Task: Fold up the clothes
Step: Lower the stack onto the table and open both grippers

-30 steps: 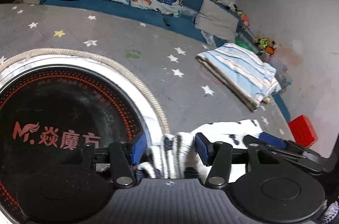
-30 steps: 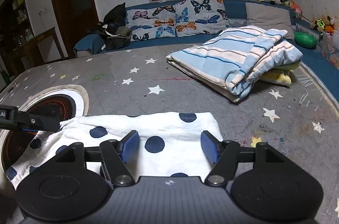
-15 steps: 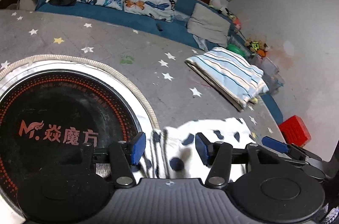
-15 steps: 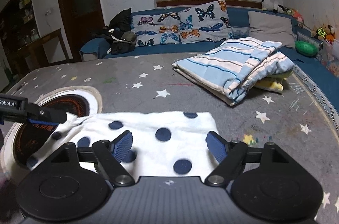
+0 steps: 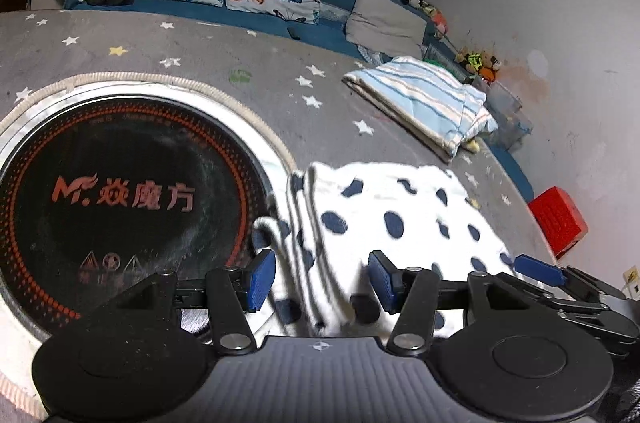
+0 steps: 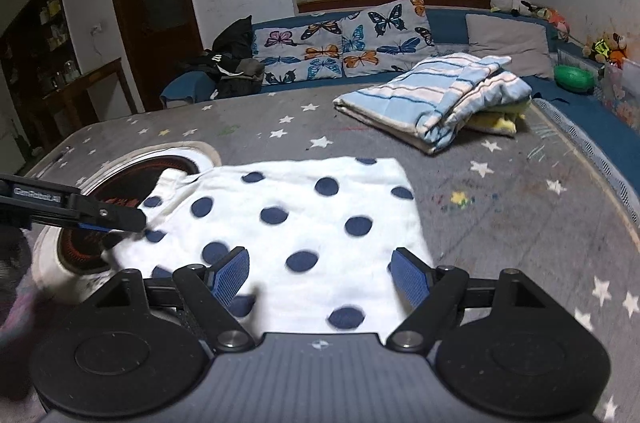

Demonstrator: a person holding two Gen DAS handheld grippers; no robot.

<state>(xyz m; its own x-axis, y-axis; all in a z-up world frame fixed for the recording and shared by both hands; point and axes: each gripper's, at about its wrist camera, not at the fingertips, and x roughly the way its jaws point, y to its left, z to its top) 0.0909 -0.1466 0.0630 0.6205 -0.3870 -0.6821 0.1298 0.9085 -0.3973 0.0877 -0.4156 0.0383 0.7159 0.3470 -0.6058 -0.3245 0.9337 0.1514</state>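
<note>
I see one white cloth with dark blue dots (image 6: 304, 219) lying on the grey table cover with stars (image 6: 500, 207). My left gripper (image 5: 322, 279) has its two blue fingers wide apart, and bunched folds of the cloth sit between them, but the fingers do not squeeze it. My right gripper (image 6: 320, 275) is spread wide too, hovering over the near edge of the cloth with nothing held. The cloth's left end drapes over the rim of one round black cooktop (image 5: 120, 191) set into the table, which has red writing on it. Farther back lies one folded blue and white striped blanket (image 6: 432, 103), well apart from the cloth, with something yellow tucked under it. On the blue sofa (image 6: 448, 23) behind I count two butterfly pillows (image 6: 344, 43), one grey pillow (image 6: 508, 43) and one heap of dark clothes (image 6: 232, 63). One red box (image 5: 558, 219) sits by the wall, and one green bowl (image 6: 572, 77) is on the right.
</note>
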